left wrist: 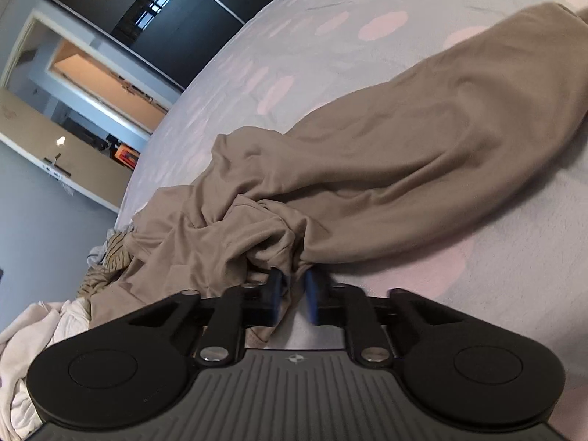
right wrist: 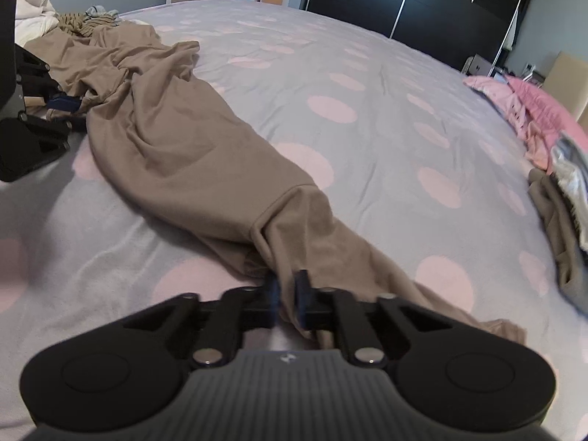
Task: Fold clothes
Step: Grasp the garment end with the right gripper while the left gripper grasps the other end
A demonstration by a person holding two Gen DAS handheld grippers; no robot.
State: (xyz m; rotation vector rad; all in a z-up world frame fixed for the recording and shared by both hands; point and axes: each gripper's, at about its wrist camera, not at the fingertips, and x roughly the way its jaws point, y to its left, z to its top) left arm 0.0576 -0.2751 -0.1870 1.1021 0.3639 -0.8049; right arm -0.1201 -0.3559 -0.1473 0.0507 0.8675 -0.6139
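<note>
Both grippers pinched on the tan garment, bunched lengthwise on the spotted bedsheet [right wrist: 367, 84].

The left gripper [left wrist: 294, 286] is nearly closed on crumpled folds; the right gripper [right wrist: 287, 290] is nearly closed on the narrow end. The tan garment [right wrist: 191, 147] runs from 6 o'clock to 10 o'clock in the right view. Risk: thin bites may slip when lifted, and the twisted cloth may fold crooked or drag the laundry pile [right wrist: 88, 22] at 10 o'clock.

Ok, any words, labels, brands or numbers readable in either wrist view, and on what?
No readable text in either view.
Left gripper: a small round emblem on its grey body, no letters.
Right gripper: a similar small emblem, too blurred to read.
Tan garment and bedspread: no label or print showing, only pink dots on the bedspread.
</note>
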